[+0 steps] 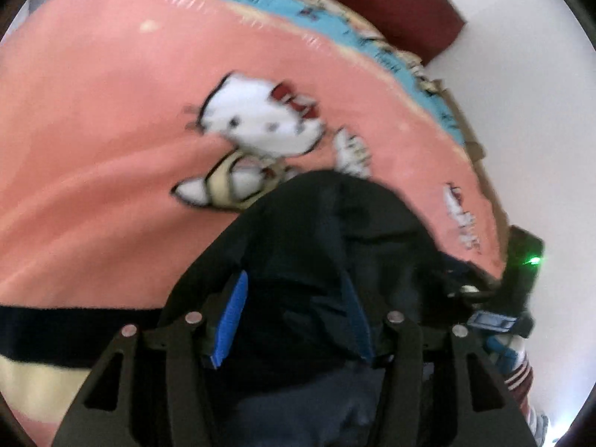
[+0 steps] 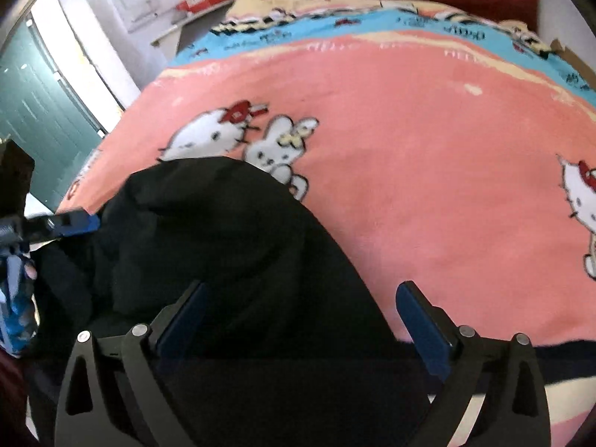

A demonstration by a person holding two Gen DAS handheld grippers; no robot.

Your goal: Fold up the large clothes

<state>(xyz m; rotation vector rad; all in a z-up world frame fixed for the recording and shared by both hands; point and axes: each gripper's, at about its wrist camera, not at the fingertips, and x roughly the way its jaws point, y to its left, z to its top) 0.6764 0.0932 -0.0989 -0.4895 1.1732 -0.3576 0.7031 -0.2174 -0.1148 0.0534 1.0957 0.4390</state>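
Garment: black garment [image 2: 238, 246] is lying bunched on the pink cartoon-cat blanket [image 2: 428, 156] covering the bed, near edge.
Writing: blue band lettering is blurring; unreadable.
Long axis: cannot tell; heap is peaking toward 12 o'clock in the left wrist view.
Left claw [image 1: 294, 316]: jaws standing apart, fabric lying between, pads not pressing.
Right claw [image 2: 301, 324]: jaws standing wide apart over fabric.

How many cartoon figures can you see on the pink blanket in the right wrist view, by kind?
White cats with red bows: 2, one by the dark garment and one at the right edge
White rabbits: 1
Total: 3
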